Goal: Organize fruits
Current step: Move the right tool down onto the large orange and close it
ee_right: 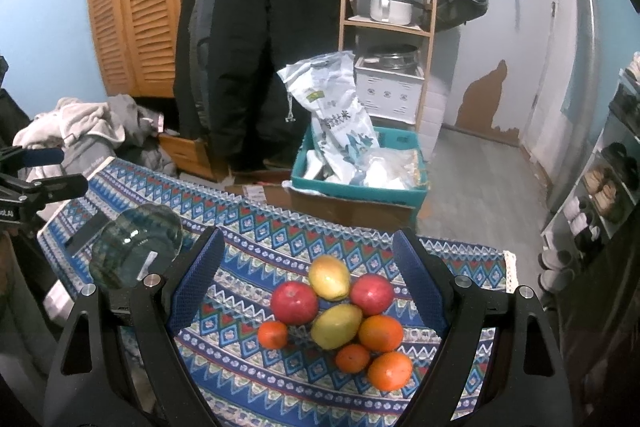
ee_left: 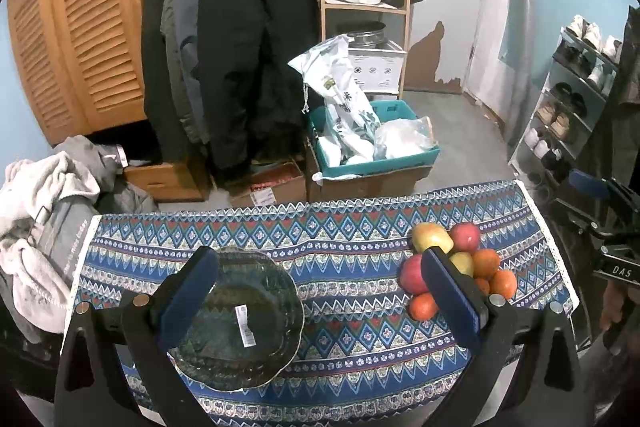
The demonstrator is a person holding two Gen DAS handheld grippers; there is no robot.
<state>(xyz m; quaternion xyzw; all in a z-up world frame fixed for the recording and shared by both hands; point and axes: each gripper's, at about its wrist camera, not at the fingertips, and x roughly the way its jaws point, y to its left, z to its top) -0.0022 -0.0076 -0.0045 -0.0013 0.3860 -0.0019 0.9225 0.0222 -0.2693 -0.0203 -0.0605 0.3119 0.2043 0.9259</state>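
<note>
A pile of fruit lies on the patterned cloth: two red apples point(ee_right: 294, 302), two yellow mangoes point(ee_right: 337, 325) and several oranges point(ee_right: 380, 333). It also shows at the right of the left wrist view point(ee_left: 466, 261). A clear glass plate point(ee_left: 244, 319) with a white label lies left of the pile, also seen in the right wrist view point(ee_right: 134, 245). My left gripper point(ee_left: 320, 287) is open and empty above the cloth, between plate and fruit. My right gripper point(ee_right: 308, 267) is open and empty above the fruit pile.
The small table point(ee_left: 340, 367) is covered by the blue patterned cloth. Behind it stand a teal crate with bags point(ee_left: 372, 143), cardboard boxes, hanging coats point(ee_left: 236, 39) and a wooden shelf point(ee_left: 364, 3). Clothes pile at the left point(ee_left: 44, 211); a shoe rack at the right point(ee_left: 572, 99).
</note>
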